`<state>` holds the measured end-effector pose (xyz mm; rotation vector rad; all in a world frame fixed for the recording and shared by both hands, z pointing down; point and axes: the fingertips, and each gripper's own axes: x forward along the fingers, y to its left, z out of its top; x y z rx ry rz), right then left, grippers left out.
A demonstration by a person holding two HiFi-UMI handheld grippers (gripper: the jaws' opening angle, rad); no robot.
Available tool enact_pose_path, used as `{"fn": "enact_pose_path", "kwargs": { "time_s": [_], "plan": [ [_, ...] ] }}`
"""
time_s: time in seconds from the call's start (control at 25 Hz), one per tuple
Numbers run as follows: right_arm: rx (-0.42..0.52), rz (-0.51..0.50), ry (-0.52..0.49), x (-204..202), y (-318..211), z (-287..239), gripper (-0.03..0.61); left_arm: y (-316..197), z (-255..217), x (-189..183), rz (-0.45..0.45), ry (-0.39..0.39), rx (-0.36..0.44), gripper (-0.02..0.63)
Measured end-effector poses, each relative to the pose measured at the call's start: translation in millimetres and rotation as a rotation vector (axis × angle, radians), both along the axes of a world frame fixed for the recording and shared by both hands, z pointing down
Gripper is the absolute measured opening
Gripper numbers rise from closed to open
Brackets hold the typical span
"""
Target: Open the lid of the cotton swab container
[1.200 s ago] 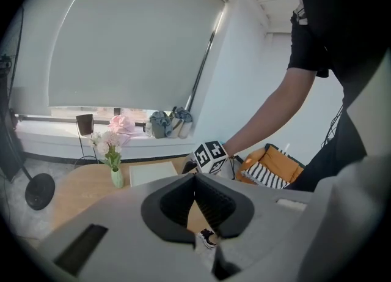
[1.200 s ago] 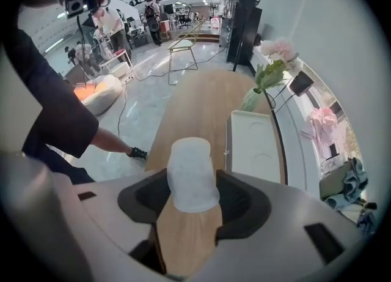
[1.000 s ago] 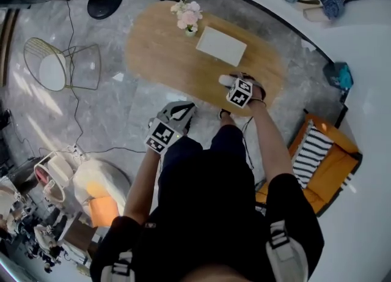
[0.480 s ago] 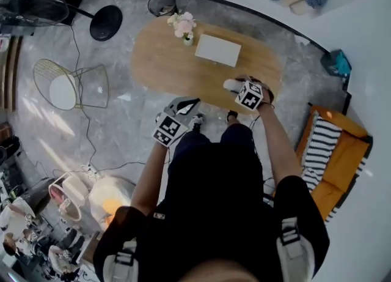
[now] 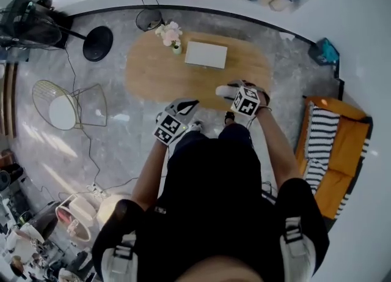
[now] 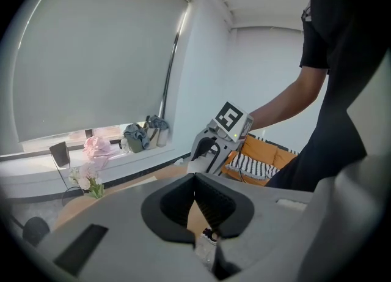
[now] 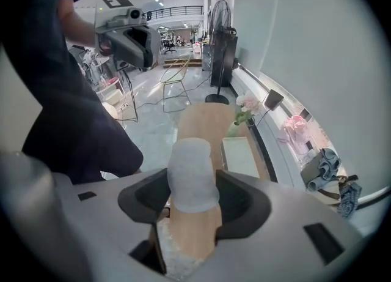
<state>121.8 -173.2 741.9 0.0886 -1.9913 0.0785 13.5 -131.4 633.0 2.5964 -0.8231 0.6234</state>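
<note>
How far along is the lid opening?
Done: the right gripper is shut on the container. In hand: the left gripper, shut and empty, is apart from it, not touching. Left: the container looks closed all round, so the opening itself is not yet done.

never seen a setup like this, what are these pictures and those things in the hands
A person stands at an oval wooden table with a two-jaw gripper in each hand; the marker cubes are parts of them. One picture comes from a head camera looking down; the other two come from cameras riding on the grippers. On the table stand a small vase of flowers and a flat white rectangle. The right gripper is clamped on a frosted cotton swab container; the left gripper is shut and empty.
</note>
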Motion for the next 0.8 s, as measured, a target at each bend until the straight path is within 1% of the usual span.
{"fn": "enact_pose_path", "kwargs": {
  "time_s": [0.16, 0.44, 0.68, 0.72, 0.8],
  "plan": [
    [-0.018, -0.012, -0.001, -2, 16, -14, 0.219, 6, -4, 3, 0.027, 0.003, 0.014, 0.0],
    [-0.008, -0.012, -0.011, -7, 41, -34, 0.219, 28, -7, -3, 0.064, -0.005, 0.032, 0.0],
    [-0.004, 0.008, -0.042, -23, 59, -55, 0.219, 50, -3, -9, 0.124, 0.009, 0.001, 0.002],
    [-0.005, 0.004, -0.047, -26, 62, -58, 0.219, 52, -1, -9, 0.128, 0.007, 0.001, 0.008],
    [-0.004, -0.016, -0.057, -34, 70, -65, 0.219, 57, 2, -9, 0.133, 0.002, 0.009, 0.051]
  ]
}}
